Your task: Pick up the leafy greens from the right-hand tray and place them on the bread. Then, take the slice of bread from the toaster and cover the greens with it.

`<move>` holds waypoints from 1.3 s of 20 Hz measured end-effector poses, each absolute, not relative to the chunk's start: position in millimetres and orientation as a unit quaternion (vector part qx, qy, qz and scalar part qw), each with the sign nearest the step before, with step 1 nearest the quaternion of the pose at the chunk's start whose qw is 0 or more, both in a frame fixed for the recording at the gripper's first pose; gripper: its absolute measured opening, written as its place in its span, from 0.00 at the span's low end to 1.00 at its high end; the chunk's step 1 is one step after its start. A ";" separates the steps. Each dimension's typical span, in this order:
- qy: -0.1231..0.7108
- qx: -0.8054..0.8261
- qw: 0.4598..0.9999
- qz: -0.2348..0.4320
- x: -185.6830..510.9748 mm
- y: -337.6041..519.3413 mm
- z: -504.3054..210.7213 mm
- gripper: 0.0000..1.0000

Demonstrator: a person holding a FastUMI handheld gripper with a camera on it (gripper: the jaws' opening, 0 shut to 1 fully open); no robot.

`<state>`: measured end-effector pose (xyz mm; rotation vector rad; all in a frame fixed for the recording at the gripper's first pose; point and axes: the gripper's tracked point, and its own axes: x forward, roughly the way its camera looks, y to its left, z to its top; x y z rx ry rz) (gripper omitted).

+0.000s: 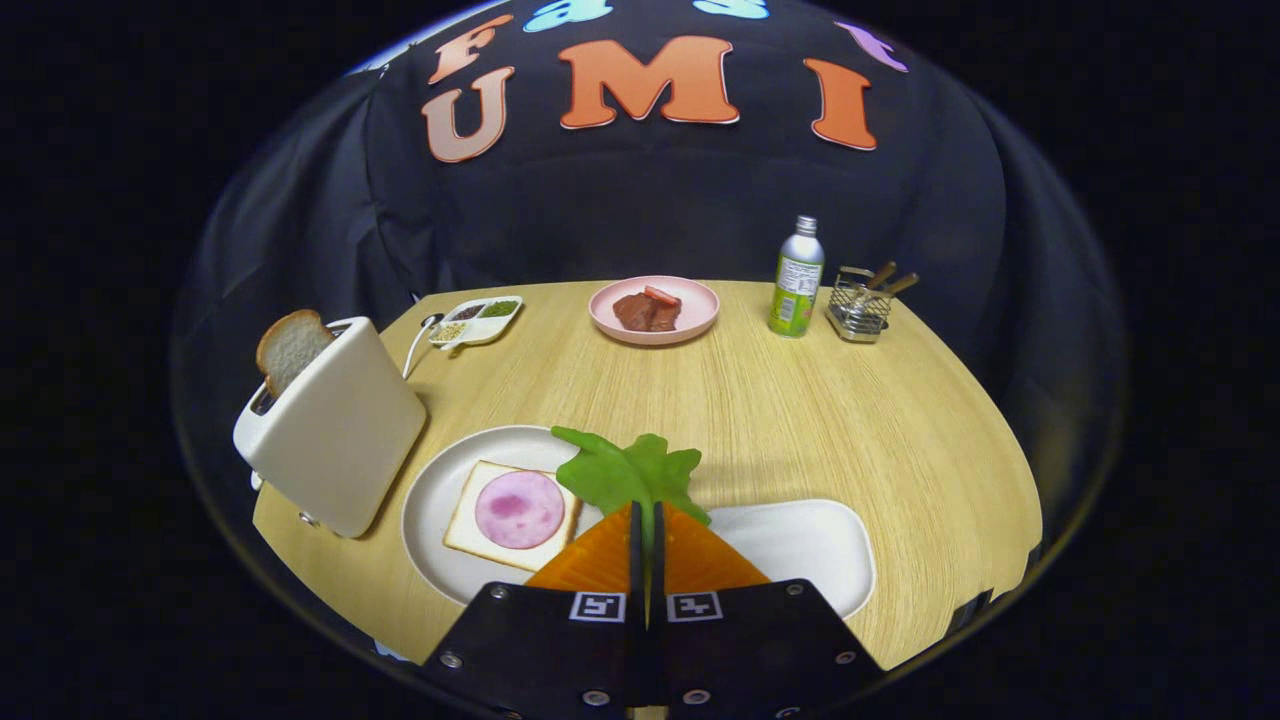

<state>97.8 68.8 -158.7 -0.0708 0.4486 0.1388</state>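
With the jaws drawn almost together on the stem of the leafy greens (630,472), the gripper (645,515) holds the leaf up, between the round plate (430,500) and the right-hand tray (800,540). Bread (470,520) topped with a pink meat slice (518,508) lies on the plate, just left of the fingertips. A second bread slice (290,348) stands in the toaster (335,440) at the near left of the surface (800,420). Risks, as judged: the grip takes only a thin stem, so the broad leaf may slip or swing during travel; released too far right, it would overhang the bread edge or land on the plate; a tilted leaf would seat the covering slice unevenly.
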 end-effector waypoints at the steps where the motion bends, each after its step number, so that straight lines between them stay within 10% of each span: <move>1: 0.222 -0.037 0.972 0.073 98.1 76.7 -158.4 0.01; 21: 0.264 -0.058 0.957 0.102 103.3 160.5 -201.4 0.03; 26: 0.267 -0.064 0.957 0.094 99.3 158.5 -203.9 0.18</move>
